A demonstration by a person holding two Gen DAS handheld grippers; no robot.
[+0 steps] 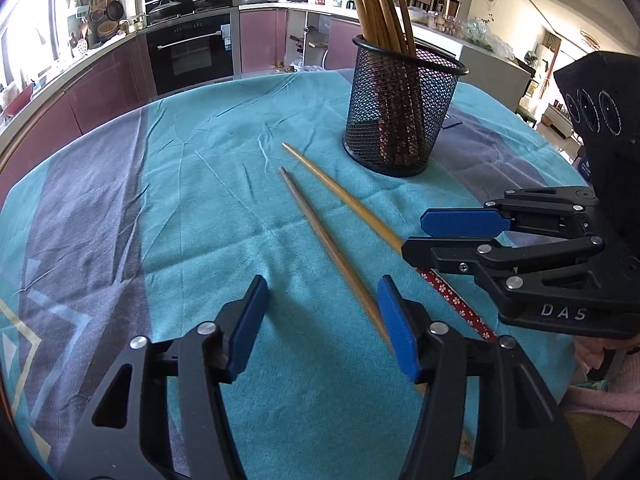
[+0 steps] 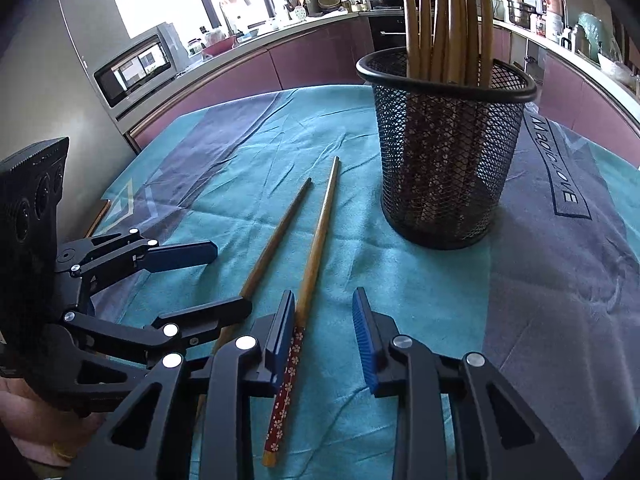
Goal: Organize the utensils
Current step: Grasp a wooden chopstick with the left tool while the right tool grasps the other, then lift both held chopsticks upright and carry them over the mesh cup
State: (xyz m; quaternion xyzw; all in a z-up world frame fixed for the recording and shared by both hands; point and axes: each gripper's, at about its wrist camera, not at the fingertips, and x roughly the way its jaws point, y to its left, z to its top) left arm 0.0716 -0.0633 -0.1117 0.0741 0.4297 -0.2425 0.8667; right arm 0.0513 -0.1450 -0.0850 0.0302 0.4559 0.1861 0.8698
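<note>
Wooden chopsticks (image 2: 280, 240) flat on cloth (image 1: 200, 200); left tool (image 1: 324, 328) parted, right tool (image 2: 324, 336) parted, unheld.

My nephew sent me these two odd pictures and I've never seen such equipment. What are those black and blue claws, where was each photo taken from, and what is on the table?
The claws are two hand-held grippers, one in each of a person's hands. Each has a camera looking forward along its two blue-padded fingers, so one picture comes from the left gripper and the other from the right gripper; each also shows the other from the side.

On the teal and grey tablecloth stands a black wire-mesh cup full of wooden chopsticks. Two loose chopsticks lie in front of it: a plain brown one and a lighter one with a red flowered handle.

Nothing is held. Both grippers are open; each has one chopstick lying close to its fingers.
</note>
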